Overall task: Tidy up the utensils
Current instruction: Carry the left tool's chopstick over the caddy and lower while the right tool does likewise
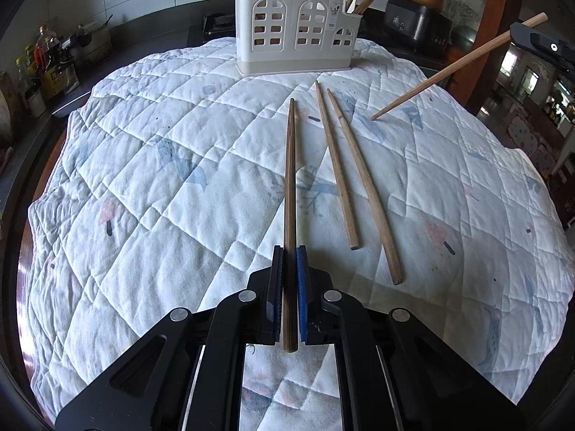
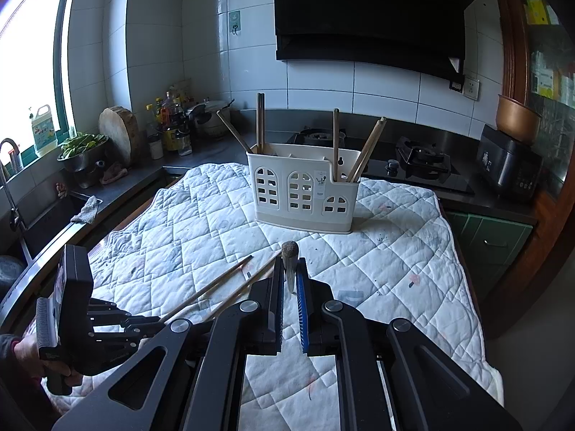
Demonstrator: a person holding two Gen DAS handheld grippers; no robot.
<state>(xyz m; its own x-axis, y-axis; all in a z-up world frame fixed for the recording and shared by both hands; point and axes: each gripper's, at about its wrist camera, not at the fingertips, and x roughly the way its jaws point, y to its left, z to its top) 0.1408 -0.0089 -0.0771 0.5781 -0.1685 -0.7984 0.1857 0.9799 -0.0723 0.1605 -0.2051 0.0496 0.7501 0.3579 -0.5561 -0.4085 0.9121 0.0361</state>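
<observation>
In the left wrist view, the left gripper point(image 1: 289, 280) is seen at six o'clock with its jaws pressed onto a dark chopstick point(image 1: 290, 194), which runs from between the pads up toward twelve o'clock, its far tip close to or on the quilted cloth point(image 1: 143, 186); which of the two cannot be told. Two paler loose chopsticks point(image 1: 345, 172) are laid on the cloth just toward three o'clock of it, side by side and fanning slightly apart. The cream utensil holder point(image 1: 298, 32) is stood upright at twelve o'clock, with several sticks already rising from its compartments. At two o'clock the right gripper point(image 1: 539, 41) is partly shown, a held chopstick point(image 1: 449, 72) slanting from it down to the cloth.

In the right wrist view, the right gripper point(image 2: 290, 276) is closed on that held chopstick, seen end-on at the centre. The utensil holder is placed beyond it at twelve o'clock. The left gripper is shown at eight o'clock, held by a hand point(image 2: 34, 359).

The pick-up step is judged complete for both grippers. Next, each stick would have to be lifted, tipped upright and lowered into a holder compartment without knocking the sticks already there.
</observation>
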